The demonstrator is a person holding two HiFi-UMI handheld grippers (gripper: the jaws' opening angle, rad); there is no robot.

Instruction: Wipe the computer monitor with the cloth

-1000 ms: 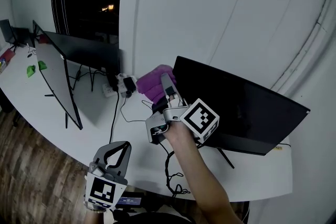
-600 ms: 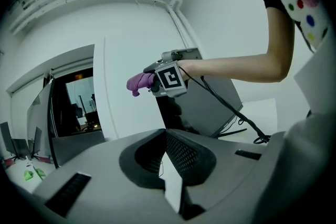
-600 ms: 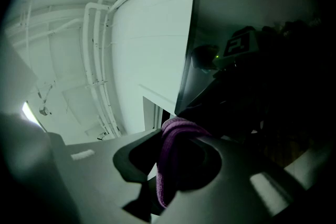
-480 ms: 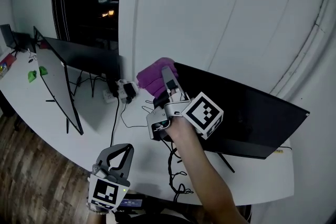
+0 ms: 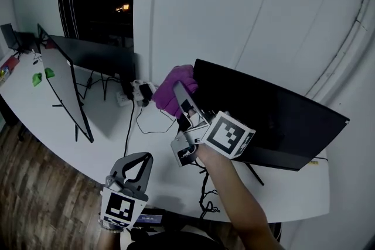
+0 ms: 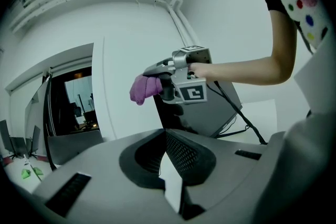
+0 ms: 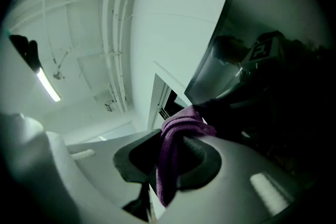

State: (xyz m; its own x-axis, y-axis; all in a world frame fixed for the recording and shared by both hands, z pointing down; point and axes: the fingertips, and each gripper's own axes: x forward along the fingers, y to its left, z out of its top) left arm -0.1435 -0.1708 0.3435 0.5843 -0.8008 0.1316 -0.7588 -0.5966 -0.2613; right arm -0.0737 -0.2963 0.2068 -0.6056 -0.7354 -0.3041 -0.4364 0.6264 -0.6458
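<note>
Purple cloth (image 5: pixel 174 89) sits bunched at the top-left corner of the monitor (image 5: pixel 275 120), up by the wall at the back of the desk (image 5: pixel 88 132). Right gripper (image 5: pixel 180 92) has it: jaws clamped on a fold, and the right gripper view shows the cloth (image 7: pixel 176 136) draped between the right gripper's (image 7: pixel 173 150) pads, w/ the dark screen edge (image 7: pixel 273 34) just ahead. Can't tell if fabric is actually touching glass.

Key relation: the screen lies right of and below the cloth in head view. Its long axis runs from that corner along the wall toward the desk's right end, so the stroke prob. goes rightward across the panel. Right hand is far nearer. Left gripper (image 5: pixel 137 162) hangs low off the desk's front edge, well apart, jaws pressed together on nothing (image 6: pixel 164 131).

Room: panel face looks bare, only the person's own forearm in front. Left of the cloth, a power strip (image 5: pixel 137 93) and cables (image 5: pixel 140 120). A second monitor (image 5: pixel 64 91) stands toward the desk's left end, well clear.
</note>
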